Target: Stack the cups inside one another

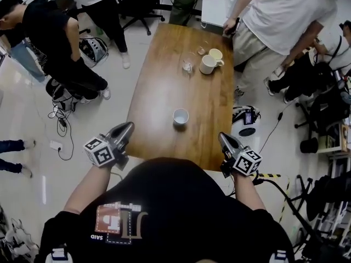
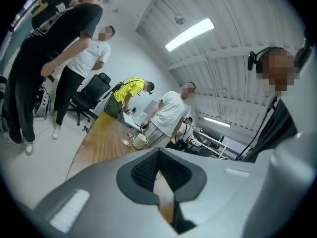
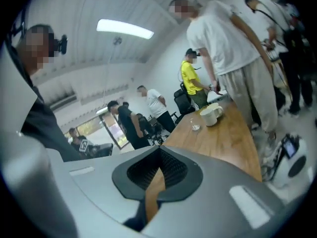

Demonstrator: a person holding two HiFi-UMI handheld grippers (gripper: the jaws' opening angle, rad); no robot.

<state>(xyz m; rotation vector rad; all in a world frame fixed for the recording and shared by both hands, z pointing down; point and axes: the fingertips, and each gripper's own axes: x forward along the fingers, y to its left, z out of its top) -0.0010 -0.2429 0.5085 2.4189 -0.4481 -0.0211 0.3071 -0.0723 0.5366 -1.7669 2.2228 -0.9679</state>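
- The left gripper [image 1: 128, 127] and right gripper [image 1: 222, 138] are held at the near edge of the long wooden table [image 1: 164, 92], jaws closed on nothing.
- The small white ceramic cup [image 1: 180, 116] is seen alone mid-table. It is judged light, rigid, slippery and breakable, and best pinched across its rim.
- Cream handled mugs [image 1: 208, 64] and clear glasses [image 1: 189, 64] are clustered at the far end, where bystanders crowd.

Bright, even light falls from ceiling strip lights [image 2: 189, 33], leaving a soft sheen on the tabletop [image 1: 164, 81]. Both gripper views bend strongly, with dark corners.
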